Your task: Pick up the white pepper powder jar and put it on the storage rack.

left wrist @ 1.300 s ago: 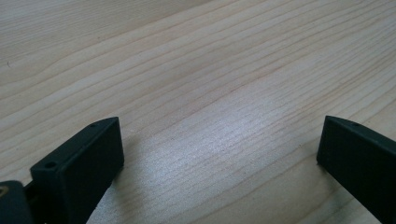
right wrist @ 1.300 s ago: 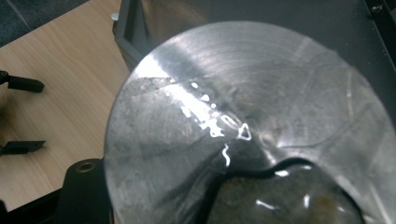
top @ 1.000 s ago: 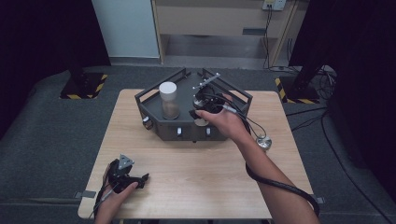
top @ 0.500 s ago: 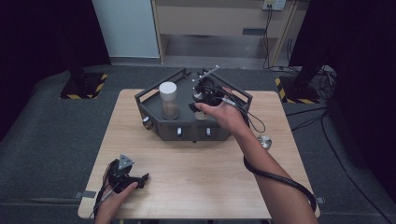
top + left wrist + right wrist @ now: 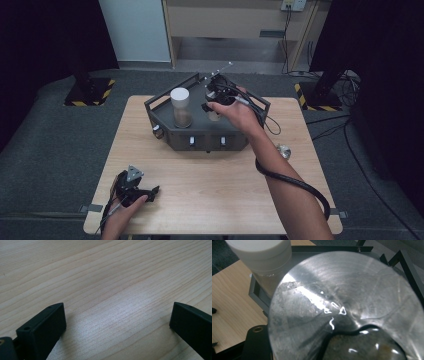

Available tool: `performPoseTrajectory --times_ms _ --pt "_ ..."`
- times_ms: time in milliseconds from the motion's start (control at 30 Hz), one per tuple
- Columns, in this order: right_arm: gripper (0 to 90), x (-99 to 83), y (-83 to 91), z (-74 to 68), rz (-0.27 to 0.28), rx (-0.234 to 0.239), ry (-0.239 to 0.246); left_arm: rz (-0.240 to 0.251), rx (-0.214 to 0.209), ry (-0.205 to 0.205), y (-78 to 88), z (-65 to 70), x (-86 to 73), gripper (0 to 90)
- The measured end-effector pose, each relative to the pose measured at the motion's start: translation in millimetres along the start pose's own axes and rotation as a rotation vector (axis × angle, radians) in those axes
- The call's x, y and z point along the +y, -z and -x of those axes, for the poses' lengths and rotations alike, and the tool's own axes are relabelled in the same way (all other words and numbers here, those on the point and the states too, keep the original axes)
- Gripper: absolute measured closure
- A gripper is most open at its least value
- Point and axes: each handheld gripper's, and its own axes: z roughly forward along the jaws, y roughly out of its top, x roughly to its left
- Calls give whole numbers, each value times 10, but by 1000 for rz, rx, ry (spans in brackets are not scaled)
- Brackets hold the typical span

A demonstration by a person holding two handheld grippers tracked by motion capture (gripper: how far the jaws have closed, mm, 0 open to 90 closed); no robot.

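A dark metal fixture (image 5: 200, 135) with raised rails stands at the table's middle back. In it stands a jar with a white lid (image 5: 180, 106), also close by at the upper left in the right gripper view (image 5: 262, 252). My right gripper (image 5: 216, 101) hovers over the fixture's right half, shut on a shiny round metal piece (image 5: 342, 305). Under that piece's curved edge a glassy thing with brownish content (image 5: 362, 347) shows. My left gripper (image 5: 137, 190) rests on the table at the front left, its jaws (image 5: 117, 322) wide open over bare wood.
A small shiny object (image 5: 283, 150) lies on the wooden table (image 5: 225, 190) right of the fixture. The right gripper's cable (image 5: 295, 182) loops over the table's right side. Dark floor and a cabinet lie behind the table.
My right hand has lifted a little and moved away from me and slightly left over the fixture, with the metal piece still in the gripper. The left gripper has stayed put.
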Motion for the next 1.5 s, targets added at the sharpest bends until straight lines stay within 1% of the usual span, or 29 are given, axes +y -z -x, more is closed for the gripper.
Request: performPoseTrajectory --times_ms 200,433,667,967,1100,1500 --pt "310 19 -58 43 0 -8 -22 0 0 0 0 0 0 0" --pt "310 37 -127 90 -10 -17 -28 0 1 0 0 1 0 0" --pt "310 31 -220 69 -8 -13 -34 0 0 0 0 1 0 0" --pt "310 35 -383 27 -33 1 -19 0 1 0 0 1 0 0" --pt "310 15 -427 28 -30 1 -28 0 1 0 0 2 0 0" --pt "310 -25 -545 30 -40 2 -31 0 1 0 0 2 0 0"
